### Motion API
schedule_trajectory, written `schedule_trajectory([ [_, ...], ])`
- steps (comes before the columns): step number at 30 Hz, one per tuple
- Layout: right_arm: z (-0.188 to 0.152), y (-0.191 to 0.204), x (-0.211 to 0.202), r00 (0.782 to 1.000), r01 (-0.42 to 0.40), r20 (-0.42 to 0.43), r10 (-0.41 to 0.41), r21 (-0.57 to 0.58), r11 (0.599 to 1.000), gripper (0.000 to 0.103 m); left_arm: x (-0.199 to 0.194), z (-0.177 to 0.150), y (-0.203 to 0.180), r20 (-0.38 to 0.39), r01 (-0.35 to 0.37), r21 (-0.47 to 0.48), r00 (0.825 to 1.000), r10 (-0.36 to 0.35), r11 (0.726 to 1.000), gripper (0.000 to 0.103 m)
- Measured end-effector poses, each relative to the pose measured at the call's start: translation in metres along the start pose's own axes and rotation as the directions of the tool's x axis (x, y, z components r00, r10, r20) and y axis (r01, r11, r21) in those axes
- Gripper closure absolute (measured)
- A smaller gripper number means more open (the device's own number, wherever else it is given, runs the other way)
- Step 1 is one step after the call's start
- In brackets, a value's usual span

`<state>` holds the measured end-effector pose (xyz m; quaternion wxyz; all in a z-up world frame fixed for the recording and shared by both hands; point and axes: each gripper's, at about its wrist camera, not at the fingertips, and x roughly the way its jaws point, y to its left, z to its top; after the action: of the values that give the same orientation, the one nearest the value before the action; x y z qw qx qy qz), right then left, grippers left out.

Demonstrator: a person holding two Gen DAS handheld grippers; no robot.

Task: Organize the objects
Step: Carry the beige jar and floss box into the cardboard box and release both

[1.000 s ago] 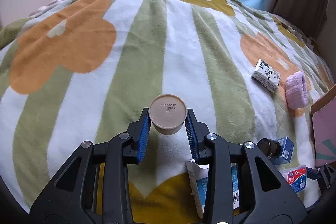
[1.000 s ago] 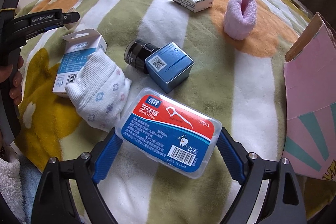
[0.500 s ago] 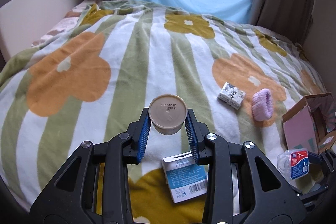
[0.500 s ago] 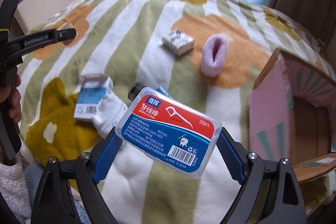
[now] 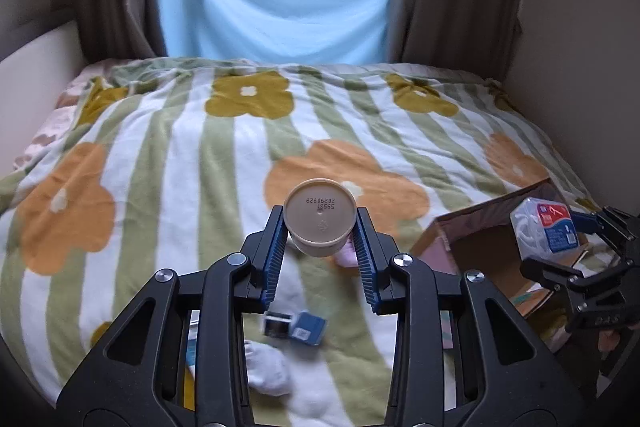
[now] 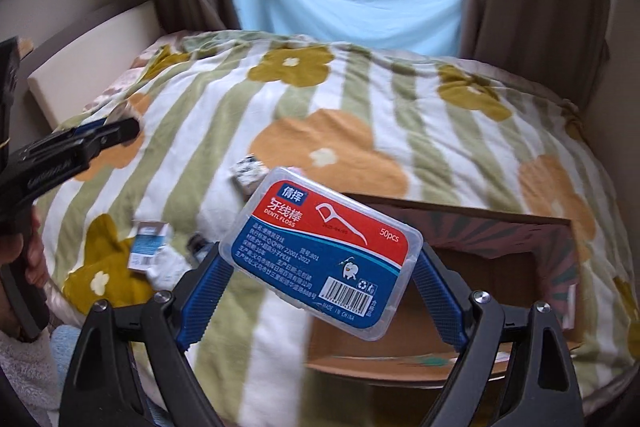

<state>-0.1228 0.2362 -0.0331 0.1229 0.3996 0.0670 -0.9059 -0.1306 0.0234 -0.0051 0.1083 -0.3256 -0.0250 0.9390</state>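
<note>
I've got the bed [image 5: 168, 155] under its striped flower blanket, and the open cardboard box [image 6: 460, 307] sits at its right side. My right gripper [image 6: 320, 267] has its fingers clamped on the clear floss case [image 6: 320, 247], red-and-blue label up, tilted, now hanging over the box's open mouth; half a second back it was still left of the box. My left gripper [image 5: 320, 239] pinches the small beige cup [image 5: 320, 221], bottom facing me, lifted higher above the bed than before.
</note>
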Motion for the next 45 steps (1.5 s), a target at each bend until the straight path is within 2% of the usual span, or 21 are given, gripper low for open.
schedule_trajectory([
  [7, -0.010, -0.104, 0.016, 0.998, 0.054, -0.038, -0.052, 0.072, 0.996, 0.016, 0.046, -0.003, -0.104, -0.058, 0.136, 0.059, 0.989, -0.132, 0.989, 0.073],
  [13, -0.033, -0.160, 0.041, 0.994, 0.074, -0.081, -0.068, 0.069, 0.995, 0.016, 0.101, -0.029, -0.174, -0.163, 0.208, 0.094, 0.968, -0.191, 0.974, 0.073],
  [17, -0.049, -0.183, 0.055, 0.993, 0.069, -0.106, -0.059, 0.094, 0.993, 0.016, 0.134, -0.050, -0.200, -0.243, 0.224, 0.117, 0.951, -0.191, 0.968, 0.073],
  [20, -0.059, -0.193, 0.060, 0.991, 0.070, -0.117, -0.058, 0.104, 0.992, 0.016, 0.146, -0.059, -0.209, -0.274, 0.221, 0.125, 0.945, -0.180, 0.967, 0.073],
  [25, -0.064, -0.200, 0.066, 0.992, 0.058, -0.117, -0.045, 0.110, 0.992, 0.016, 0.149, -0.062, -0.218, -0.278, 0.203, 0.171, 0.949, -0.150, 0.964, 0.073],
  [27, -0.064, -0.201, 0.067, 0.992, 0.064, -0.115, -0.051, 0.109, 0.992, 0.016, 0.148, -0.060, -0.222, -0.260, 0.168, 0.208, 0.959, -0.111, 0.964, 0.072],
  [28, -0.063, -0.201, 0.068, 0.993, 0.059, -0.112, -0.047, 0.109, 0.992, 0.015, 0.146, -0.060, -0.225, -0.247, 0.150, 0.230, 0.965, -0.091, 0.962, 0.069],
  [30, -0.063, -0.203, 0.070, 0.993, 0.043, -0.117, -0.028, 0.127, 0.991, 0.015, 0.143, -0.060, -0.228, -0.240, 0.133, 0.256, 0.968, -0.070, 0.958, 0.039],
  [31, -0.062, -0.204, 0.070, 0.993, 0.039, -0.117, -0.023, 0.137, 0.990, 0.015, 0.140, -0.059, -0.227, -0.239, 0.133, 0.258, 0.969, -0.070, 0.957, 0.000],
  [32, -0.062, -0.204, 0.070, 0.993, 0.039, -0.116, -0.022, 0.139, 0.989, 0.013, 0.136, -0.059, -0.226, -0.226, 0.137, 0.255, 0.971, -0.079, 0.957, 0.000],
  [33, -0.062, -0.204, 0.069, 0.994, 0.035, -0.109, -0.020, 0.141, 0.989, 0.001, 0.132, -0.060, -0.224, -0.219, 0.143, 0.249, 0.972, -0.088, 0.958, 0.000],
  [36, -0.064, -0.207, 0.062, 0.997, 0.022, -0.081, -0.008, 0.184, 0.983, 0.001, 0.126, -0.061, -0.222, -0.220, 0.137, 0.249, 0.972, -0.082, 0.959, 0.000],
  [40, -0.065, -0.209, 0.059, 0.995, -0.015, -0.090, 0.037, 0.233, 0.972, 0.001, 0.123, -0.063, -0.219, -0.224, 0.134, 0.240, 0.971, -0.079, 0.961, 0.000],
  [45, -0.062, -0.202, 0.051, 0.994, 0.067, -0.092, -0.051, 0.179, 0.982, 0.000, 0.116, -0.058, -0.216, -0.222, 0.145, 0.230, 0.971, -0.093, 0.962, 0.000],
])
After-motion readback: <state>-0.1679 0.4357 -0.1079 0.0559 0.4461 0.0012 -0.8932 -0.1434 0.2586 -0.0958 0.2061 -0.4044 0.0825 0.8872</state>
